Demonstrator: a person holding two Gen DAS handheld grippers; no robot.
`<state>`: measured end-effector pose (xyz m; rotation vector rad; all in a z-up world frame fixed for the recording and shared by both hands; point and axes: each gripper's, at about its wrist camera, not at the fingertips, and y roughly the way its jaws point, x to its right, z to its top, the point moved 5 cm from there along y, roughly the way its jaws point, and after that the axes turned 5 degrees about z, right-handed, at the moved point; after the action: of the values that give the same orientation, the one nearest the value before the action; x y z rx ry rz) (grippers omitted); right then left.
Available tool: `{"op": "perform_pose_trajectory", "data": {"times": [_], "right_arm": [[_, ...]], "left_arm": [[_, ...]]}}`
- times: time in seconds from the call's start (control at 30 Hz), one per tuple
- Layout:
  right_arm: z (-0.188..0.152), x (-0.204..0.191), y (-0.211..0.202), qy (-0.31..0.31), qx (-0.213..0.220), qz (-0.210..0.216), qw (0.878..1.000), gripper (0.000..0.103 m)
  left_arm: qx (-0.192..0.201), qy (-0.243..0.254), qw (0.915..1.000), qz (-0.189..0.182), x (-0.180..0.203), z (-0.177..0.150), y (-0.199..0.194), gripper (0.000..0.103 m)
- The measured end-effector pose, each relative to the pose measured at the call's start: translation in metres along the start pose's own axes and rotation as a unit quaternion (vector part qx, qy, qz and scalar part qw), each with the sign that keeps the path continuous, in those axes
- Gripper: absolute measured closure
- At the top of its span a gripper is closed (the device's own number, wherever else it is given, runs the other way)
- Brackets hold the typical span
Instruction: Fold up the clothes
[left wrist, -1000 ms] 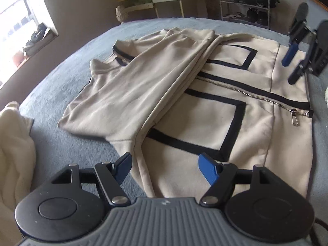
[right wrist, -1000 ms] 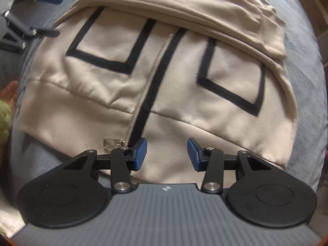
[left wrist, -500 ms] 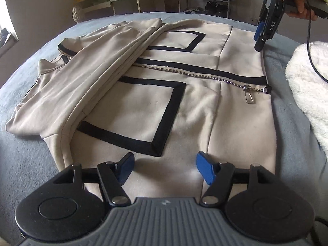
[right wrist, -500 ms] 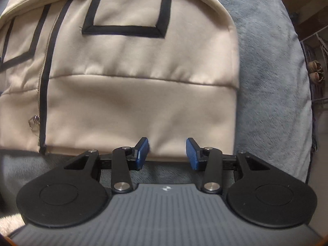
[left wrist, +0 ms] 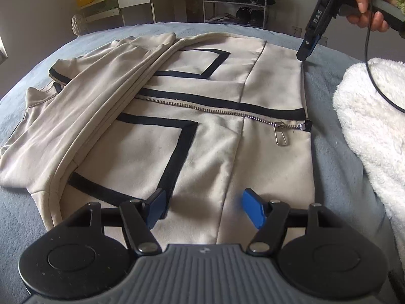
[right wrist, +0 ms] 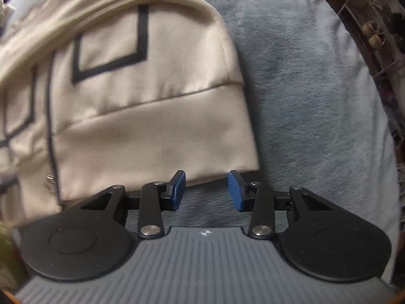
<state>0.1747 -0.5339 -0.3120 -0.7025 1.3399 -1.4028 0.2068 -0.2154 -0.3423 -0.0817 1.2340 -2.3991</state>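
A beige zip jacket (left wrist: pixel 207 136) with black stripes lies flat on the grey-blue bed (left wrist: pixel 336 167), its sleeves folded across the chest. My left gripper (left wrist: pixel 205 209) hovers open over the near side of the jacket, by its hem band, with nothing between the pads. A hand holds my right gripper (left wrist: pixel 305 50) tip-down at the far hem corner. In the right wrist view that gripper (right wrist: pixel 207 190) is open. The jacket's hem edge (right wrist: pixel 162 157) lies just beyond its blue pads (right wrist: pixel 236 190), which grip nothing.
A white fluffy blanket (left wrist: pixel 369 131) lies on the bed, right of the jacket's hem. Beyond the bed stand a desk (left wrist: pixel 131 2) and a shoe rack (left wrist: pixel 240 5); the shoe rack (right wrist: pixel 374 33) also shows in the right wrist view. Bare bed cover (right wrist: pixel 316 101) extends beside the jacket.
The right gripper slid along the hem from the zipper end to the jacket's corner and rolled. The left gripper moved over the jacket toward the hem band. Both stayed empty.
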Motion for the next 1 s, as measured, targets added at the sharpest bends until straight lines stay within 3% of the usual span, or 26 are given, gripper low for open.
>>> {"op": "perform_pose_trajectory", "data": {"times": [0.07,0.17,0.23,0.33,0.57,0.7,0.8,0.9,1.0], "right_arm": [[-0.005,-0.016,0.004,0.047,-0.016,0.061,0.997,0.066],[-0.014,-0.042,0.015,0.117,-0.049,0.147,0.981,0.066],[-0.025,-0.054,0.026,0.161,-0.084,0.161,0.97,0.065],[-0.036,-0.061,0.036,0.211,-0.096,0.176,0.957,0.065],[-0.038,-0.073,0.05,0.242,-0.108,0.206,0.942,0.066],[-0.039,-0.08,0.056,0.233,-0.114,0.201,0.945,0.067],[-0.042,-0.084,0.064,0.226,-0.118,0.192,0.948,0.08],[-0.04,-0.096,0.06,0.178,-0.103,0.18,0.962,0.092],[-0.042,-0.105,0.052,0.138,-0.093,0.17,0.971,0.097]], "left_arm": [[0.006,0.011,0.9999,0.005,0.002,0.007,0.004,0.035],[0.011,0.022,0.9997,0.007,0.008,0.014,0.012,0.034],[0.015,0.024,0.9996,0.005,0.012,0.016,0.015,0.034],[0.017,0.016,0.9997,0.002,0.013,0.018,0.017,0.034],[0.02,0.009,0.9998,-0.001,0.015,0.019,0.02,0.032],[0.021,0.003,0.9998,0.0,0.016,0.021,0.022,0.032],[0.022,0.007,0.9997,0.001,0.018,0.022,0.023,0.032],[0.022,0.007,0.9997,0.002,0.019,0.022,0.023,0.032],[0.021,0.003,0.9998,-0.001,0.019,0.024,0.024,0.032]]}}
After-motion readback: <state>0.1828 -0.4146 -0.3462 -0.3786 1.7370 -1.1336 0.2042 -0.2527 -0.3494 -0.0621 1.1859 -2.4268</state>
